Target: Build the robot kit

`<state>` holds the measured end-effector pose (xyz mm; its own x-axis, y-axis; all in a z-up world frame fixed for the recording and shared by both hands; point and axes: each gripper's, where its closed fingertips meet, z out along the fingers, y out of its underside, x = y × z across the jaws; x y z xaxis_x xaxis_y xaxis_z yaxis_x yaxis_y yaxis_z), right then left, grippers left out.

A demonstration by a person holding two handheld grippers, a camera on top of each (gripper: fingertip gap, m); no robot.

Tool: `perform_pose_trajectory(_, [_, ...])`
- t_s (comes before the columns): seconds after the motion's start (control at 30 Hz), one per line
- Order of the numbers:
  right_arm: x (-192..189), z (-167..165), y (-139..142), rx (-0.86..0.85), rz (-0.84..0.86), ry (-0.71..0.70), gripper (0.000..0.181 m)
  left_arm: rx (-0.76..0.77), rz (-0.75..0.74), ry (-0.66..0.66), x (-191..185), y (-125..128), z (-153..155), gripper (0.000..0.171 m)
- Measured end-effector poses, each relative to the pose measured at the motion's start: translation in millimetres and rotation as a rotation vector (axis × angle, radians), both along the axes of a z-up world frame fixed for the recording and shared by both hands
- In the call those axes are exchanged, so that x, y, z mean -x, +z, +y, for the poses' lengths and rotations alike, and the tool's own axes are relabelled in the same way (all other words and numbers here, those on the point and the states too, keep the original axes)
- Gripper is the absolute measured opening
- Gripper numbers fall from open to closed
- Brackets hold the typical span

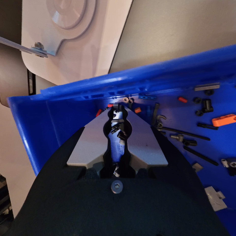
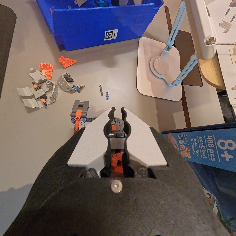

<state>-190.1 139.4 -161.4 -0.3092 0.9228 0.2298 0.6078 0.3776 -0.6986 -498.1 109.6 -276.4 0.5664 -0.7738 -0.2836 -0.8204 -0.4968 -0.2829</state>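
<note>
Plastic dominates both views. In the left wrist view we see the left tool (image 1: 116,106) reaching down inside a glossy blue bin (image 1: 63,114), its pale wedge-shaped fingers (image 1: 94,139) lined with wavy black pads. Its tips are drawn nearly together on a small dark grey block with a red pin (image 1: 113,105), close to the bin's far wall. Scattered on the bin floor to the right lie small building pieces: a chunky orange beam (image 1: 223,120), thin black axles (image 1: 185,132), black round connectors (image 1: 199,100) and flat grey plates (image 1: 214,200). Beyond the bin rim stands a smooth white stand base (image 1: 57,38) with a round boss and a bolted metal strip.

In the right wrist view we find the right tool (image 2: 118,108) low over the matte beige surface (image 2: 114,71), fingers set narrowly apart at the tips. Between its pads sits a grey and orange brick assembly (image 2: 79,114), with an orange toothed gear (image 2: 116,163) visible deep in the gap; we cannot tell whether the pads actually press on it. Ahead lie a short grey pin (image 2: 101,90) and a blue pin (image 2: 107,95), just beside each other. To the left rest curved grey panels (image 2: 38,92) and ribbed orange wedge pieces (image 2: 67,62). The bin stands farther off, bearing a square black-and-white marker sticker (image 2: 111,34). A blue printed cardboard box (image 2: 204,146) lies at the right.
</note>
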Motion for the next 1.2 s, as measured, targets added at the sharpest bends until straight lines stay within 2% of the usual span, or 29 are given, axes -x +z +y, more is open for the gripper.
perform_pose_trajectory(0.17, [-0.2,0.8,-0.9,0.002,-0.002,-0.002,0.009,-0.001,-0.031,-0.044,-5.3,7.3,-12.3,0.006])
perform_pose_trajectory(0.23, [0.5,0.0,-2.2,0.003,-0.006,0.001,0.009,-0.012,-0.022,-0.029,-1.5,7.8,-10.2,0.023])
perform_pose_trajectory(0.27, [0.9,-0.5,-2.7,0.002,-0.008,0.002,0.009,0.0,-0.02,-0.03,-0.8,5.6,-11.1,0.023])
perform_pose_trajectory(0.43, [0.3,-0.1,-2.2,0.002,-0.006,0.001,0.009,0.018,-0.009,-0.036,-3.7,1.0,-10.6,0.019])
perform_pose_trajectory(0.53, [-0.1,0.6,-1.7,0.003,-0.004,-0.001,0.009,0.044,-0.023,-0.024,-5.9,-1.0,-12.8,0.009])
perform_pose_trajectory(0.97, [-0.1,0.3,-1.0,0.002,-0.002,0.0,0.009,0.038,-0.03,-0.042,-5.3,0.0,-19.3,0.006])
perform_pose_trajectory(1.07, [-0.2,0.4,-0.9,0.002,-0.002,0.0,0.009,0.002,-0.037,-0.045,-7.8,12.2,-19.7,0.006])
perform_pose_trajectory(1.2, [-0.7,0.5,0.8,0.0,0.003,-0.001,0.009,-0.082,-0.064,-0.053,-15.9,50.8,-22.6,0.006])
